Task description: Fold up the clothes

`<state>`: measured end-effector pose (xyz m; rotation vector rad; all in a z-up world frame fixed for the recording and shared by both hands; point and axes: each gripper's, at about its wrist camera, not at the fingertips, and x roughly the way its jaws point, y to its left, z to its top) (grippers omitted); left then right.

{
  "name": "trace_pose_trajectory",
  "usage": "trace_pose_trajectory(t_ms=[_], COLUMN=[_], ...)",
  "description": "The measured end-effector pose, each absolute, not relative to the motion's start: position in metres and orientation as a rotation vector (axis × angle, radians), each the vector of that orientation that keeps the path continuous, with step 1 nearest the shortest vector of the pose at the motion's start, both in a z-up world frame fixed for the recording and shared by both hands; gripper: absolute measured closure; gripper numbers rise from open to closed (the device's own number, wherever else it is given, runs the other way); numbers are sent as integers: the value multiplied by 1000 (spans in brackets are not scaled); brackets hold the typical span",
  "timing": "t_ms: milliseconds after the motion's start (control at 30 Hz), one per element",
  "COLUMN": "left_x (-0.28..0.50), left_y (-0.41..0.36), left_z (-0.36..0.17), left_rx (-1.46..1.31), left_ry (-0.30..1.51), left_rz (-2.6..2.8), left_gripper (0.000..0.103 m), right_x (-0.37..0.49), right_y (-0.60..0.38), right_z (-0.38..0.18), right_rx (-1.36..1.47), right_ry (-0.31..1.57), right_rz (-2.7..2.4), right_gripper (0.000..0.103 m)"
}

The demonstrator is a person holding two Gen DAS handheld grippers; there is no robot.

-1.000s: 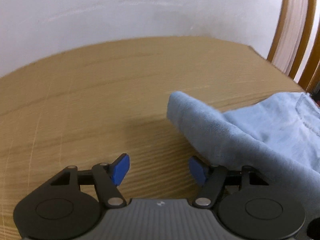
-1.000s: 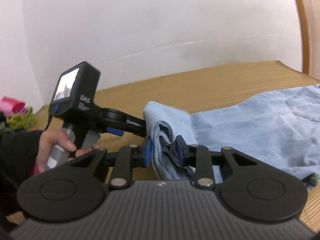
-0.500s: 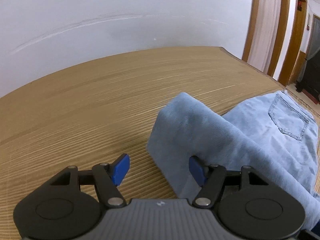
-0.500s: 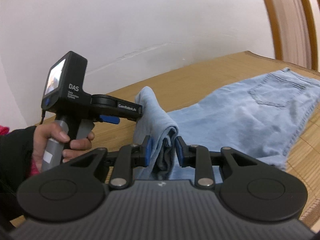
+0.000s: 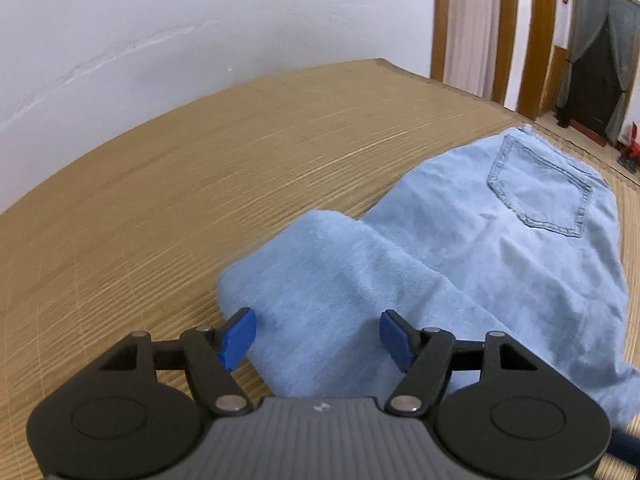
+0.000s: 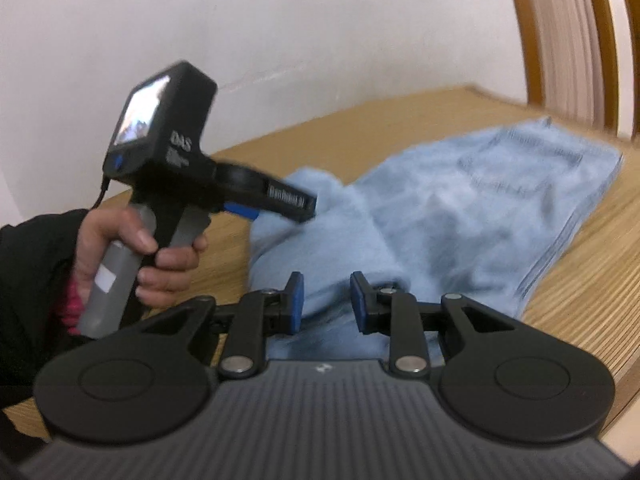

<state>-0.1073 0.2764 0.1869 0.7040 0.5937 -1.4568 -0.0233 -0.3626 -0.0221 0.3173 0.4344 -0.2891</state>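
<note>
The left gripper is seen with its blue pads set wide; the jaws are opening at this moment. The folded-over end of the light blue jeans lies between and just ahead of them, and neither pad appears to press on the cloth, so nothing is taken to be held there. The person's left hand is wrapped around that gripper's handle.

Further right, the right gripper is closed on a bunched fold of the same denim, the cloth filling the narrow gap between its fingers and draped just in front of them. Beyond both sets of fingers the seat of the jeans, with a back pocket facing up, is spread flat on the woven mat.

One fold is judged to be under way: the leg end has been lifted over toward the seat but is not yet laid flat. What is left, it is judged, is for that fold to be set down and smoothed, the right grip released, and possibly one further fold made. Whether the legs are already stacked on each other cannot be told.
</note>
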Motion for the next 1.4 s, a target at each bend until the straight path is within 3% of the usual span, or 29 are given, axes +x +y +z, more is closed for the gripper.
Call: trace_pose_trajectory(t_ms=[233,367,500,700,833,967,1100,1133,1200,1400], left_x=[-98,-89,-73,-33,3,11,0,-3,-8,-23], left_y=[272,258,264,290,286,275,260,256,249,234], left_z=[191,178,188,203,191,180,174,173,172,174], left_rx=[715,760,721,696,660,581,597,605,628,686], left_ry=[577,597,622,581,734,864,882,873,836,731], left_rz=[-1455,-1450,-1454,-1425,-1409,-1481,-1523,-1520,-1500,-1493], left_gripper=[31,19,25,25,27,26,26,25,25,25], right_x=[-2,13,10,-15,-17,-3,15,20,26,14], right_y=[-362,-364,-368,-377,-362,-345,-330,-326,-321,-320], right_z=[-18,-38,-36,-23,-27,-31,-38,-40,-43,-31], right_rx=[218,158,165,376,425,396,353,342,293,177], right_ry=[424,542,574,603,650,684,701,707,731,792], right_rz=[-248,-239,-236,-210,-171,-182,-176,-173,-181,-58], right_gripper=[69,69,69,67,65,52,52,54,91,95])
